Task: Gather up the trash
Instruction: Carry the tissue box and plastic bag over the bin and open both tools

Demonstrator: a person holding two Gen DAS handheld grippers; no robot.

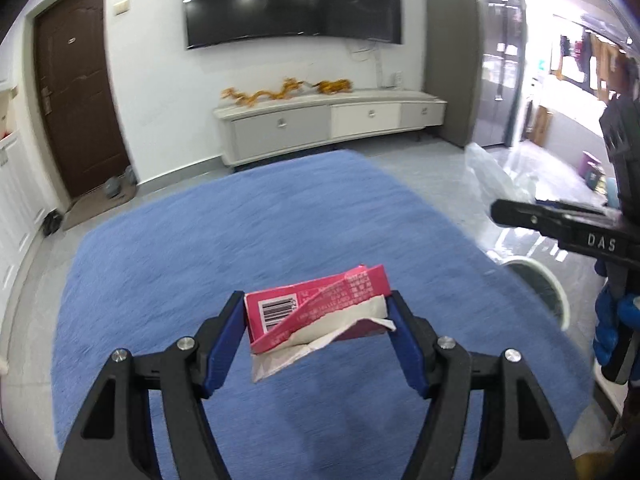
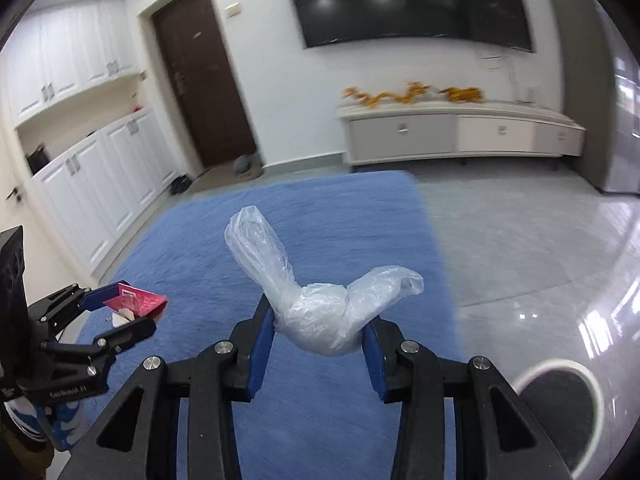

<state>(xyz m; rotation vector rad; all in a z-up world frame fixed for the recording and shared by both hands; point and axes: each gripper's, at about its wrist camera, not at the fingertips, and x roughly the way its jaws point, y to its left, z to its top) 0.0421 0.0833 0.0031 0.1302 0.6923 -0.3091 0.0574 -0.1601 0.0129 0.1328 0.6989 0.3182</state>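
Note:
My left gripper is shut on a torn pink cardboard box with a barcode and white paper sticking out, held above the blue rug. It also shows in the right wrist view with the pink box. My right gripper is shut on a crumpled clear plastic bag, also above the rug. The right gripper shows at the right of the left wrist view, with the plastic bag beyond it. A white-rimmed round bin sits on the floor at lower right; it also shows in the left wrist view.
A white TV console with yellow dragon ornaments stands against the far wall under a wall TV. A brown door is at the left, white cabinets beside it. Glossy grey tile floor lies right of the rug.

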